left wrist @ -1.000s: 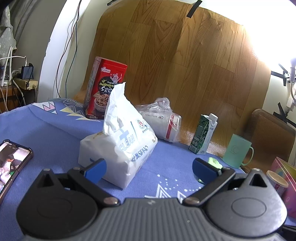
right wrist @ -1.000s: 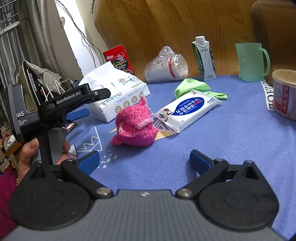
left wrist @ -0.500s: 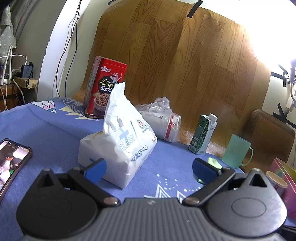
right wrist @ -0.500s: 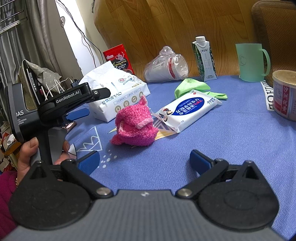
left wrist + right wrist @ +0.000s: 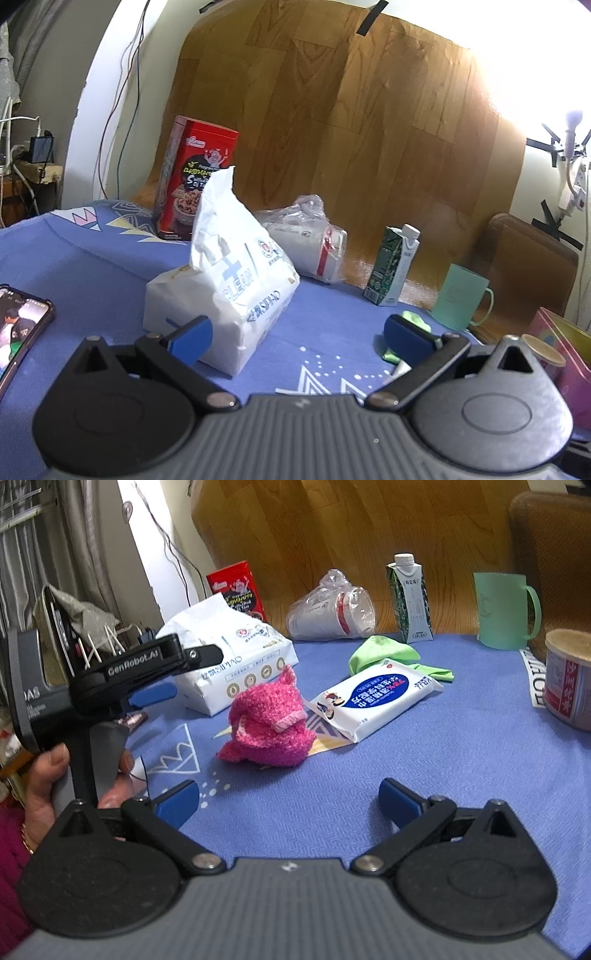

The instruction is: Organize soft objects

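Both grippers spread, holding nothing.
Left gripper (image 5: pixel 297 332) faces the tissue pack (image 5: pixel 225 291); right gripper (image 5: pixel 288 801) faces the pink knit (image 5: pixel 267 725).

We can read "GenRobot.AI" in pale letters on the black body of the left gripper (image 5: pixel 151 698), at about nine o'clock in the right wrist view, with "DAS" on the grey housing behind it. The white tissue pack (image 5: pixel 236 291) at the centre of the left wrist view carries "CLEAN" and "SIPIAO" in blue. At eleven o'clock behind it, the red snack box (image 5: pixel 195 184) shows only a large "S"; its other print is too small for us to read.
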A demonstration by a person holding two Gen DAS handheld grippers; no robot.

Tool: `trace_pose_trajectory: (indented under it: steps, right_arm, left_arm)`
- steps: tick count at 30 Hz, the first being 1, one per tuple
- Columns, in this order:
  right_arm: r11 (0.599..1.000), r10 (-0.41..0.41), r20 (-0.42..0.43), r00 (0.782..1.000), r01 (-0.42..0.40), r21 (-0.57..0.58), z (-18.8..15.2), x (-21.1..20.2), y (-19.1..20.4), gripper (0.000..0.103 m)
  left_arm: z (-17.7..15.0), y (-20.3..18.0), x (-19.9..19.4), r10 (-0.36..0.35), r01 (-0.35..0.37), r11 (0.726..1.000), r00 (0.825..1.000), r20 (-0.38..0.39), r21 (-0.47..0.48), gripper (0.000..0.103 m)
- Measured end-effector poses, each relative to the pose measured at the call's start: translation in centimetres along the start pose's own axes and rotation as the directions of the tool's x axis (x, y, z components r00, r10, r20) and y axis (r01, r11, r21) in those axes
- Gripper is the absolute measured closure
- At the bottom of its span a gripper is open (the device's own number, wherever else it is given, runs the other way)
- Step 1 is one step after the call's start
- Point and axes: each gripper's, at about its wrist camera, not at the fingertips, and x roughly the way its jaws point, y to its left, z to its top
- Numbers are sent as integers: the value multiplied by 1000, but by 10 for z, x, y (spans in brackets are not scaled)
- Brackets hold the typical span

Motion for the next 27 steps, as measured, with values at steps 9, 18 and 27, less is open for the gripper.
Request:
trace_pose_trajectory:
  steps: [9,18,27]
  right_arm:
    - [993,-78,30,997,80,-89,1,-3,9,13]
    - [961,-83,50,995,93,-262,16,15,35,33]
    - [968,-85,-28,996,76,-240,26,43,25,68]
  left_arm:
    - [2,11,-20,-128,127,992,990,-67,-28,1]
    - [4,-13,-20,-348,349,937,924,-161,-22,1]
    - [-11,-38,5,-368,370,928,886,-282,-46,24]
